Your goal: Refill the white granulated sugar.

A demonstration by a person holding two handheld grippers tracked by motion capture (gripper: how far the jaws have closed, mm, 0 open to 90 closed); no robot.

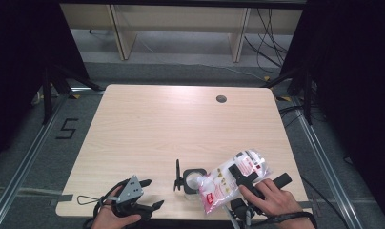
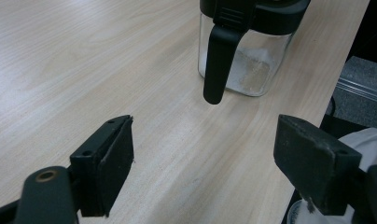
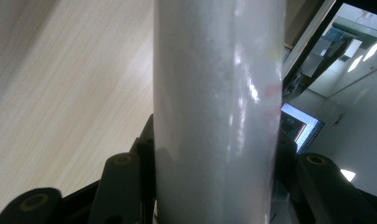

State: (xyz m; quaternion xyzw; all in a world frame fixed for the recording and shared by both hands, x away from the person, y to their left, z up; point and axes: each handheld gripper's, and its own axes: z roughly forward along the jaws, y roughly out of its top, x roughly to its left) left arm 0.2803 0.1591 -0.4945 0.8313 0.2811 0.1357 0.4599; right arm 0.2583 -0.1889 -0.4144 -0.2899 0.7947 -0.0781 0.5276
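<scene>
From above, the white bag (image 1: 231, 179) is seen tilted over the jar (image 1: 192, 181); clamped by the right gripper (image 3: 214, 186). The left gripper (image 2: 203, 158) is held released, fingers (image 2: 114, 163) apart over the bench (image 2: 84, 70).

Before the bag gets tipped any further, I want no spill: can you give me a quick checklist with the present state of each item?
1. Right gripper clamped on the bag: ok.
2. Bag's mouth over the jar: ok, it looks so in the high view.
3. Jar's lid swung open: ok.
4. Jar upright on the table: ok.
5. Left gripper steadying the jar: not ok, open and apart from it.
6. Bag's corner cut open: cannot tell.
</scene>
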